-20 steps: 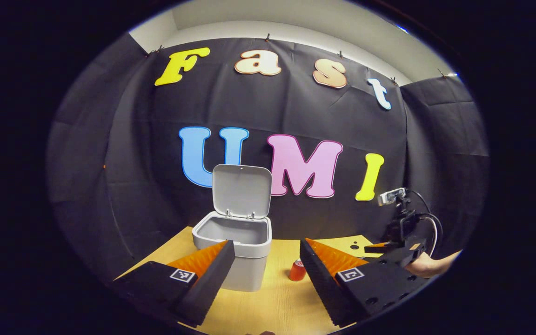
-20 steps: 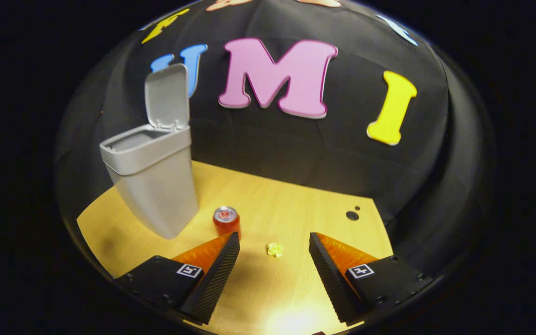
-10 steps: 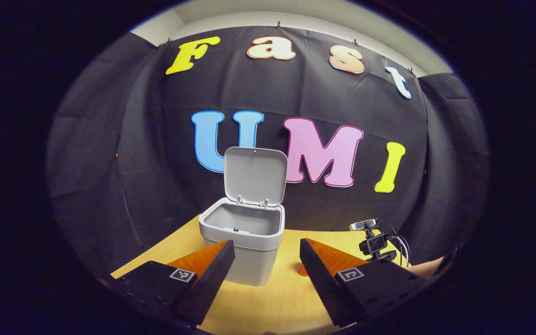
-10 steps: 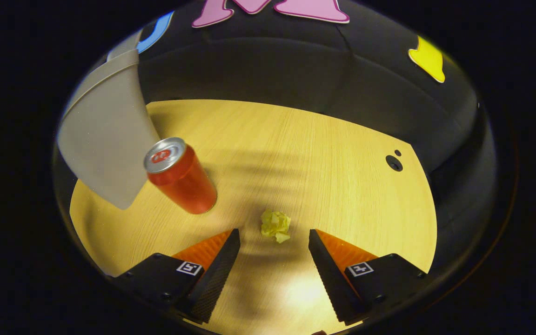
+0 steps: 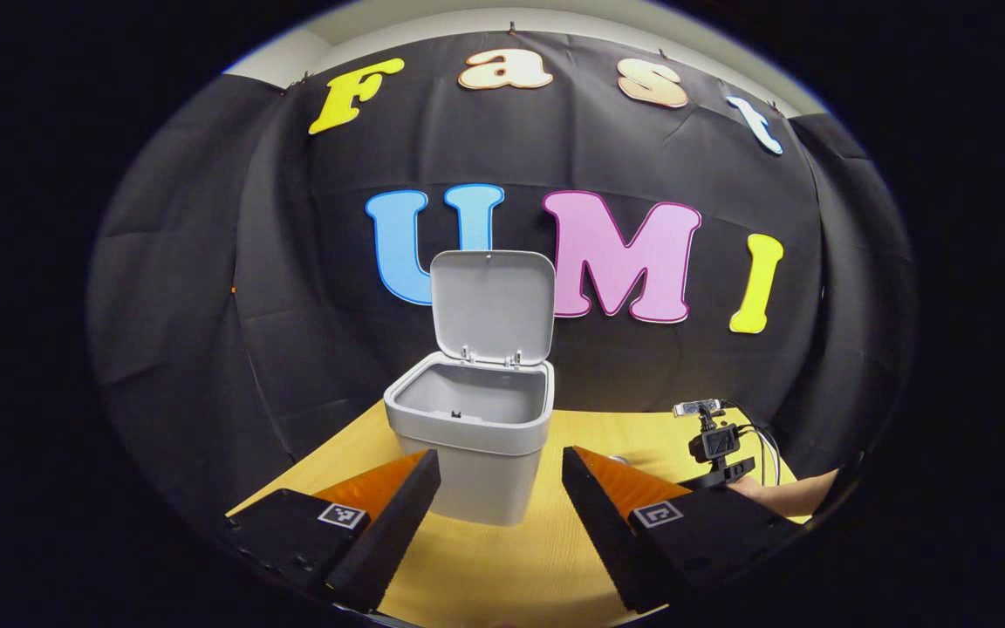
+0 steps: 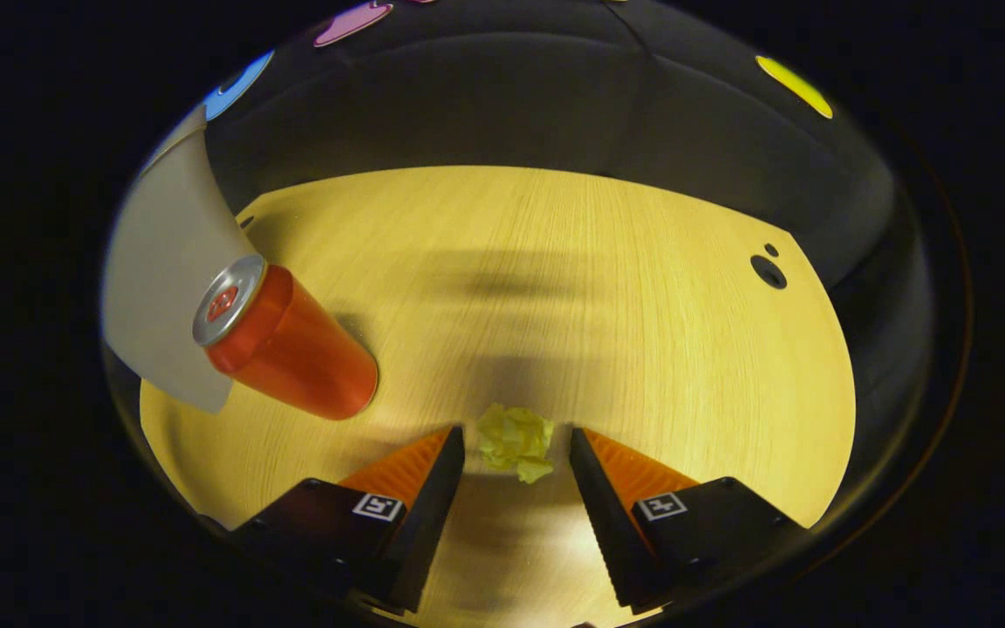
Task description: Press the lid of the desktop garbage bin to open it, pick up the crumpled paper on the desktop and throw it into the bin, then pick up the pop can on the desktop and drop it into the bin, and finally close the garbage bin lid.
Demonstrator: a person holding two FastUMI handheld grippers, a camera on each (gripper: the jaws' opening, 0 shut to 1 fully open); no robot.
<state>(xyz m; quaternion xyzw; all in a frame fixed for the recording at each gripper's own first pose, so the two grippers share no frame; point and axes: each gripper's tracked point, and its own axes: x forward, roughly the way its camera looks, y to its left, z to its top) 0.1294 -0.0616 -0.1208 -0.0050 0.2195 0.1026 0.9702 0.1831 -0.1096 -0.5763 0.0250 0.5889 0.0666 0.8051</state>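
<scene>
left gripper view: left gripper [image 5: 501, 475] drawn back, fingers spread and empty, bin [image 5: 471, 443] centre frame, lid [image 5: 492, 305] up | right gripper view: right gripper [image 6: 516, 453] has dropped, fingers narrowed around crumpled paper [image 6: 515, 440] low centre, contact unclear, grasp seems imminent; pop can [image 6: 286, 344] left on worktop [image 6: 642, 349]

garbage bin [image 5: 476, 436] on the desktop [image 5: 502, 567], lid [image 5: 492, 305] upright at its rear edge | pop can [image 6: 284, 344] upright on desktop, just right of bin in the right gripper view | crumpled paper [image 6: 516, 439] on desktop between right gripper [image 6: 516, 445] fingers | left gripper [image 5: 501, 467] before bin
</scene>
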